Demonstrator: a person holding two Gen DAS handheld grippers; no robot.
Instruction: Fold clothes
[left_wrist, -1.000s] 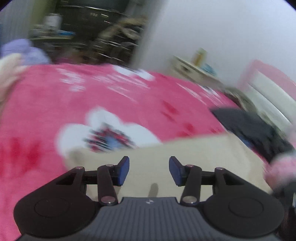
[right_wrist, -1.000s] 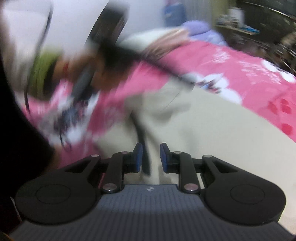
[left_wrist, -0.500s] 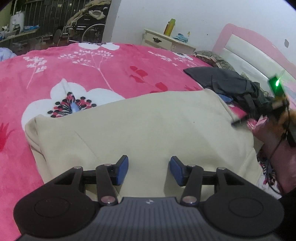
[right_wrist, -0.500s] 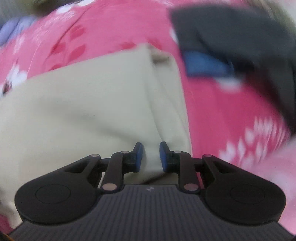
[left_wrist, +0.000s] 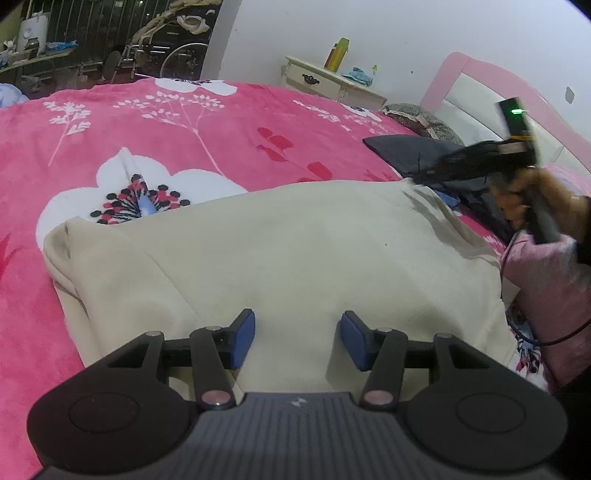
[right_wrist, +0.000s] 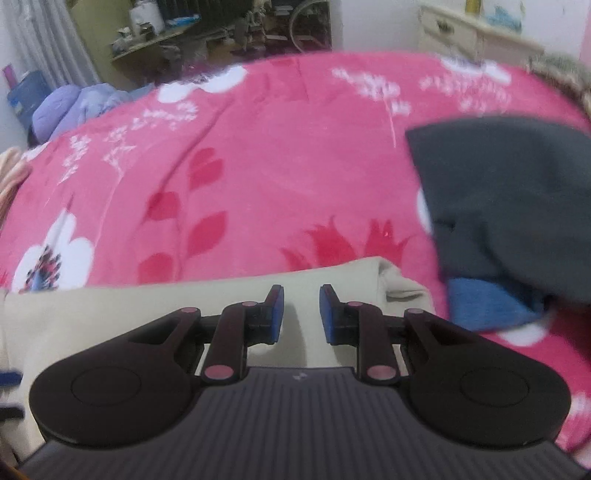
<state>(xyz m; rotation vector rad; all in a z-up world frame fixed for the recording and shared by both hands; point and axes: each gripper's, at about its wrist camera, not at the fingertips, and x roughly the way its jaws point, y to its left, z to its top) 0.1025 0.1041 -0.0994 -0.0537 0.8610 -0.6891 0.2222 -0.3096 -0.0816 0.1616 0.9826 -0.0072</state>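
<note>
Jaws of the left gripper (left_wrist: 297, 338) stand wide apart with nothing between them, low over the near edge of the cream garment (left_wrist: 280, 251); its blue pads (left_wrist: 243, 338) hang just above the cloth, probably so an edge can be pinched. The garment lies spread flat on the pink floral blanket (left_wrist: 184, 125), its left end already doubled into a soft fold. That could be an early fold or a nearly finished bundle; I cannot tell which.

Right gripper (right_wrist: 301, 314): jaws parted more narrowly, also empty, over the garment's far right corner (right_wrist: 388, 277), likely lined up for a corner grab.

View differences: the left wrist camera shows the whole garment, the person's hand (left_wrist: 532, 199) on the right gripper's handle, and a nightstand (left_wrist: 332, 83). The right wrist camera, somewhat blurred, shows the dark grey garment (right_wrist: 509, 199) just beside the corner, with blue cloth (right_wrist: 484, 306) under it.
</note>
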